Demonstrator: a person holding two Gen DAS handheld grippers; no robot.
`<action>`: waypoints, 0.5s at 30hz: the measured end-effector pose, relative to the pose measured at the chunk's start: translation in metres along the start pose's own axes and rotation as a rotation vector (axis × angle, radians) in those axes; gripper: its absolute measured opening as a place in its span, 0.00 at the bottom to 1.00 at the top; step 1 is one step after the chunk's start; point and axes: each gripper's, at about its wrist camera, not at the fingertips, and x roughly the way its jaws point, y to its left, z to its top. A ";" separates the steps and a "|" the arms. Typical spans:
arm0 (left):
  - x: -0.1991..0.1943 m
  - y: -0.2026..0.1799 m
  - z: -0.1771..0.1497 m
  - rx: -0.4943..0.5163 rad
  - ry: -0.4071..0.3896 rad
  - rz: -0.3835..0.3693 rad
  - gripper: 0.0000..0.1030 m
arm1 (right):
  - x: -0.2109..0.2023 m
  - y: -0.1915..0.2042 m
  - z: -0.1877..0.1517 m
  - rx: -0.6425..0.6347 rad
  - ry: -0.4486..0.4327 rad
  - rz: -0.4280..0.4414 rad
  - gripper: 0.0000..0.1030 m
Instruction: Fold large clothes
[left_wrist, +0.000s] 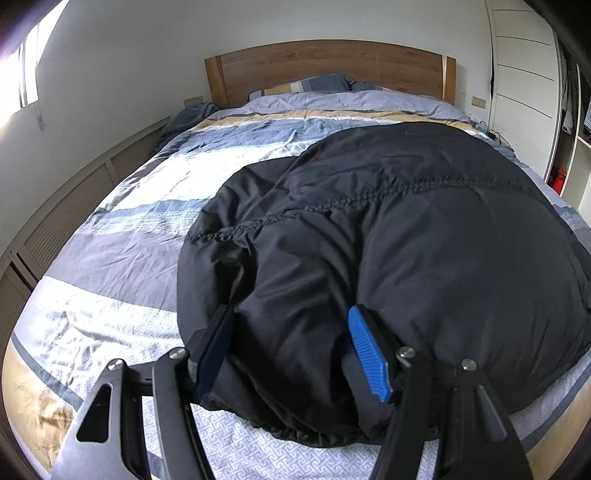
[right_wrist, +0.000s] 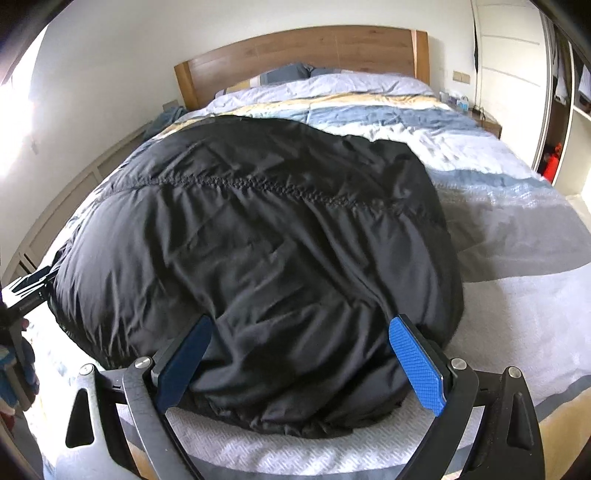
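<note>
A large black puffy jacket (left_wrist: 424, 229) lies spread on the striped bed, with a stitched seam across it; it also fills the right wrist view (right_wrist: 258, 240). My left gripper (left_wrist: 291, 332) is open, its blue-padded fingers (left_wrist: 369, 354) standing on either side of a bulge at the jacket's near left edge. My right gripper (right_wrist: 301, 339) is open, its fingers (right_wrist: 417, 365) straddling the jacket's near right edge. The left gripper also shows at the far left of the right wrist view (right_wrist: 29, 284).
The bed cover (left_wrist: 129, 229) has blue, grey, white and yellow stripes. A wooden headboard (left_wrist: 325, 66) and pillows (left_wrist: 306, 86) stand at the far end. A low cabinet runs along the left wall (left_wrist: 74, 199). A white wardrobe (left_wrist: 524, 92) stands at the right.
</note>
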 end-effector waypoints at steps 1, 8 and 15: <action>0.001 0.000 0.000 0.001 -0.001 0.000 0.61 | 0.006 -0.001 0.000 0.003 0.011 -0.006 0.93; 0.010 -0.001 -0.001 0.021 -0.002 -0.002 0.61 | 0.017 -0.010 -0.005 0.026 0.017 0.002 0.94; 0.010 0.002 -0.001 0.022 0.002 -0.016 0.61 | 0.012 -0.017 -0.005 0.014 0.019 -0.018 0.94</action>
